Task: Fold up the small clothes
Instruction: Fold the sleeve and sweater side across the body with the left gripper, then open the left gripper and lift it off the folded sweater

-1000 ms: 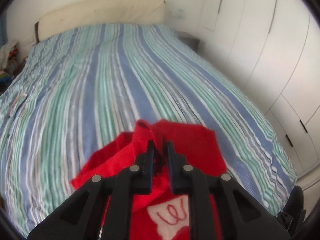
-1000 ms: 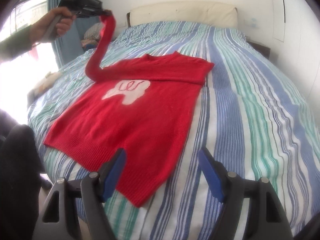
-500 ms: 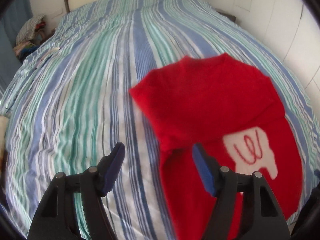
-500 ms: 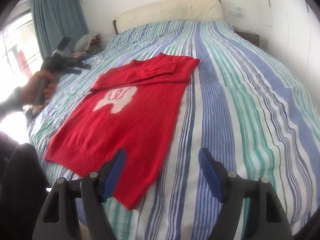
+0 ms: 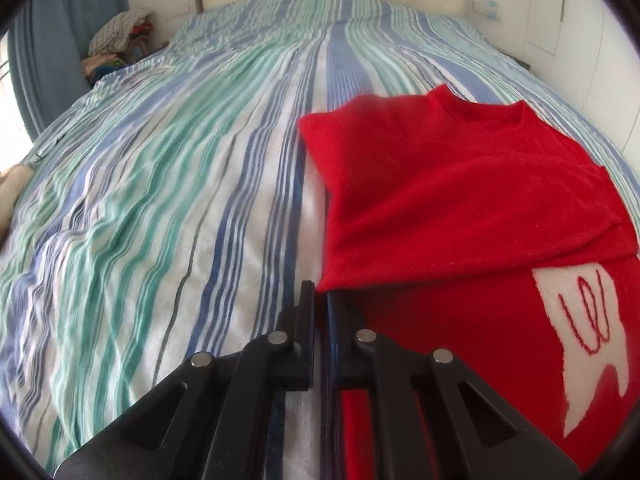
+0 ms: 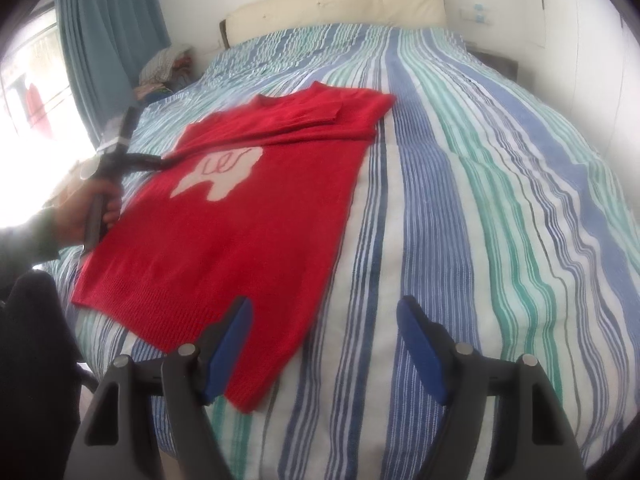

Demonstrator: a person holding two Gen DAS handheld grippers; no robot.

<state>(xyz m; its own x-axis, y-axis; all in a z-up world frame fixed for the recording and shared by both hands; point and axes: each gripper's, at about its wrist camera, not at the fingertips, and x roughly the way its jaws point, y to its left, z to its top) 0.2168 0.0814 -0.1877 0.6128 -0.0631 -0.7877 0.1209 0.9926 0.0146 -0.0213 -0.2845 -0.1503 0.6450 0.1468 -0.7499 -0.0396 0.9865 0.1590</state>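
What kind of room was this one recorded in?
Most likely a home bedroom. A bed with a striped cover fills the view, a padded headboard stands against the wall, and a blue curtain hangs by a window. A red sweater lies spread on the bed.

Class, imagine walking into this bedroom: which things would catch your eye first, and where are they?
The bright red sweater lies flat on the striped bedspread, both sleeves folded across its chest above a white patch. The left tool sits shut at the sweater's edge.
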